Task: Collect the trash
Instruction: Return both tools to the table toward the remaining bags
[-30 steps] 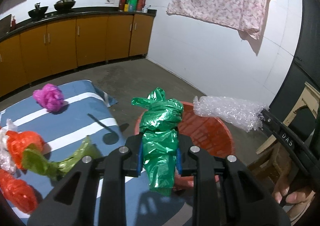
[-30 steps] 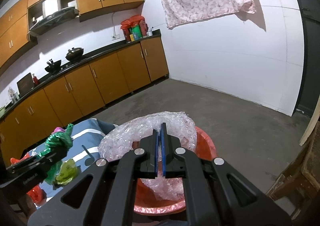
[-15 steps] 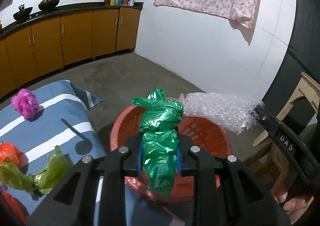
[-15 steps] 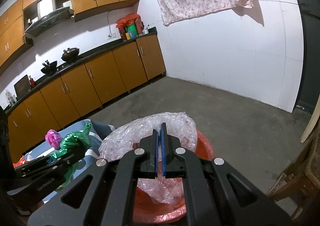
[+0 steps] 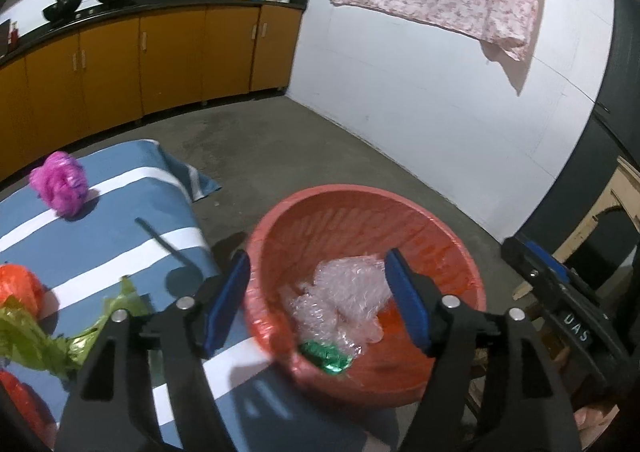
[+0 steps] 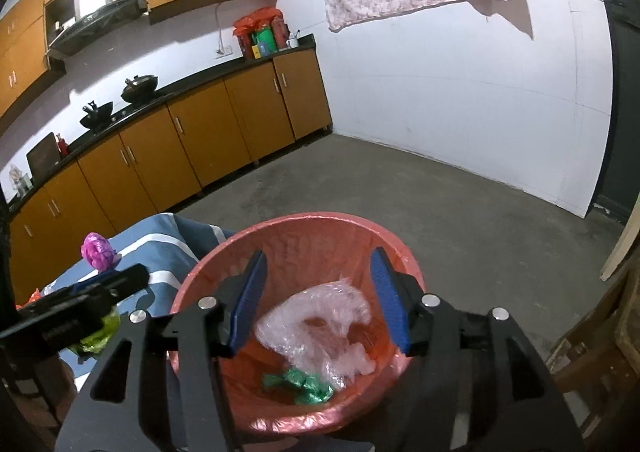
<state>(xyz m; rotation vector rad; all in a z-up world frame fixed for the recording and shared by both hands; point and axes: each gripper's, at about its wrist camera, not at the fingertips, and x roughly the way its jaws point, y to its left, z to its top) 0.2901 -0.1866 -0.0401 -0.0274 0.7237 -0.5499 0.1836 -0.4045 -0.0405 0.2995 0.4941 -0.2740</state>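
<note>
Both wrist fisheyes angled down, close over the round red plastic basket (image 5: 460, 248) (image 6: 200, 276); left from beside the blue-and-white striped cloth (image 5: 120, 179) (image 6: 160, 240), right further right; 2 views sharing basket, orange cabinets (image 5: 172, 55) (image 6: 208, 139).

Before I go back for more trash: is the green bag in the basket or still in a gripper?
In. The green bag lies on the bottom of the red basket, beside the bubble wrap, with nothing gripping it.

Left tongs (image 5: 318, 298) jaws opening, right tongs (image 6: 318, 302) jaws opening, both empty
</note>
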